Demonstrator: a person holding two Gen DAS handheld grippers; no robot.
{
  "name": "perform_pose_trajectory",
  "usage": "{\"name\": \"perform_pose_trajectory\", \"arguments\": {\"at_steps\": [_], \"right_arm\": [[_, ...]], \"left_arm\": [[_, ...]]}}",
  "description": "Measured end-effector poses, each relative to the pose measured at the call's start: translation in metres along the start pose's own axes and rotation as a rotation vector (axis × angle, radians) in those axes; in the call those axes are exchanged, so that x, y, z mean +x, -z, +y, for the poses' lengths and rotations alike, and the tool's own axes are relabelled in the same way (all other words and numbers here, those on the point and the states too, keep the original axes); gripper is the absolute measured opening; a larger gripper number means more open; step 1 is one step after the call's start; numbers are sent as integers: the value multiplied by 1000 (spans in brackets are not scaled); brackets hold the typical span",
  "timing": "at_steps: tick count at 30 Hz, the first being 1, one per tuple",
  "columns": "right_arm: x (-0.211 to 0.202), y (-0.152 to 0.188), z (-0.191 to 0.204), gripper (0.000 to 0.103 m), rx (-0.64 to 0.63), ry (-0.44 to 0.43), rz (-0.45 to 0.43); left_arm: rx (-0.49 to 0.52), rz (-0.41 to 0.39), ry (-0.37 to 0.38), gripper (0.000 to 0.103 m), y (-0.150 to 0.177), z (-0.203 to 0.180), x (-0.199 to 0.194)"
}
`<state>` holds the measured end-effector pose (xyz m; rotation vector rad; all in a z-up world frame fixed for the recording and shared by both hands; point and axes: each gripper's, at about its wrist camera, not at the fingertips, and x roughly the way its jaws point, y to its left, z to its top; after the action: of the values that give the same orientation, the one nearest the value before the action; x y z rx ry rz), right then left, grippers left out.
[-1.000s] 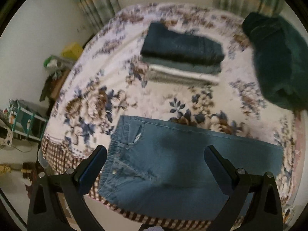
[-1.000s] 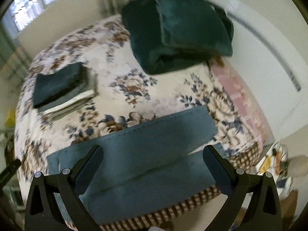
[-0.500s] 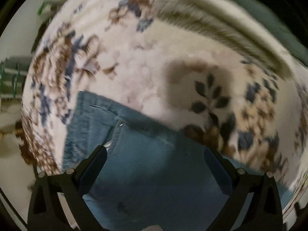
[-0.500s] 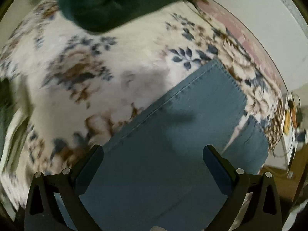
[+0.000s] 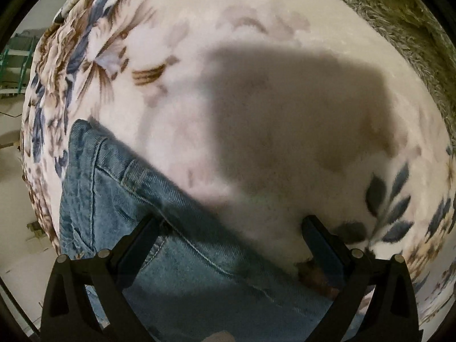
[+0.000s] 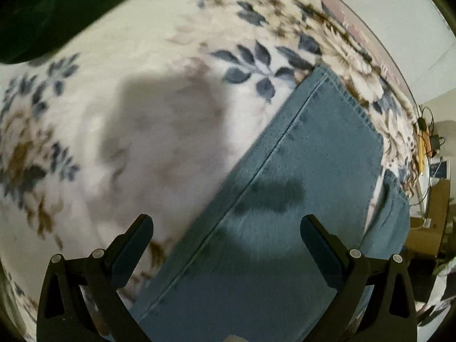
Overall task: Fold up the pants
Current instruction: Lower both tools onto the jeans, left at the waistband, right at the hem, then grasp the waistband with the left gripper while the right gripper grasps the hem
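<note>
Hovering close over the bed, both grippers, jaws spread wide, nothing between them.

Left gripper (image 5: 228, 228): low over the waist end of the jeans (image 5: 119, 199). Waistband corner and a stitched pocket seam show at lower left in this view. The far edge of the denim runs diagonally from upper left to lower right, passing through the gap between the jaws. Left finger (image 5: 136, 245) sits over denim; right finger (image 5: 322, 245) sits over the floral blanket (image 5: 199, 42), past the edge of the fabric. Whether either tip actually touches the cloth is hard to say at this close range. A broad shadow falls on the blanket just beyond the jaws. A shaggy grey-green fabric (image 5: 399, 8) crosses the far right corner.

Right gripper (image 6: 228, 228): low over the leg end of the jeans (image 6: 299, 171). Hem lies at far right, its stitched edge on the floral blanket (image 6: 142, 85). A long side seam runs from the hem down toward the near left. Left finger (image 6: 134, 242) over blanket, right finger (image 6: 319, 242) over denim, so the far edge of the leg crosses the gap. A second layer of denim peeks out at right below the top leg. A dark green cloth (image 6: 42, 8) fills the far left corner.
</note>
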<state>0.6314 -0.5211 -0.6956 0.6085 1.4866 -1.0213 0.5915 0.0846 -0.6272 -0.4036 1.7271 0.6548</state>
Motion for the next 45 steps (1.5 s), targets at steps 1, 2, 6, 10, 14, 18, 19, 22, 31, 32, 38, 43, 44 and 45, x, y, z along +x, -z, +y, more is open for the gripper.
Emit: {"name": "perform_pose_trajectory", "arguments": {"at_steps": [1, 2, 6, 10, 14, 18, 19, 22, 31, 32, 38, 43, 44, 45], "right_arm": [[4, -3, -3, 103, 10, 1, 7], [8, -6, -6, 103, 24, -7, 14], [20, -15, -22, 90, 65, -49, 48], [19, -18, -35, 44, 50, -87, 37], [9, -14, -48, 7, 32, -130, 25], [-13, -4, -73, 5, 12, -192, -12], [-20, 1, -80, 5, 3, -208, -23], [-44, 18, -113, 5, -15, -269, -47], [-81, 86, -263, 4, -23, -411, -61], [-78, 92, -276, 4, -24, -411, -58], [-33, 142, -339, 4, -48, -359, -1], [6, 162, -350, 4, -91, -284, 5], [11, 164, -349, 4, -104, -269, 4], [15, 165, -349, 5, -115, -263, 12]], "left_arm": [[-2, -9, 7, 102, -1, 1, 1], [-3, -20, 13, 99, -2, 2, 1], [-22, -83, 30, 55, 3, 19, -11], [-57, -124, 74, 22, 14, 49, -19], [-33, -192, 162, 8, 34, 75, -39], [-48, -252, 236, 6, 63, 109, -66], [-56, -263, 256, 6, 70, 117, -73], [-69, -307, 321, 5, 104, 149, -100], [-52, -375, 389, 4, 211, 221, -127], [-59, -371, 389, 4, 223, 232, -120], [-140, -294, 327, 3, 274, 285, -38], [-197, -204, 273, 3, 286, 304, 43], [-207, -190, 287, 3, 287, 307, 50], [-230, -180, 310, 4, 288, 312, 54]]}}
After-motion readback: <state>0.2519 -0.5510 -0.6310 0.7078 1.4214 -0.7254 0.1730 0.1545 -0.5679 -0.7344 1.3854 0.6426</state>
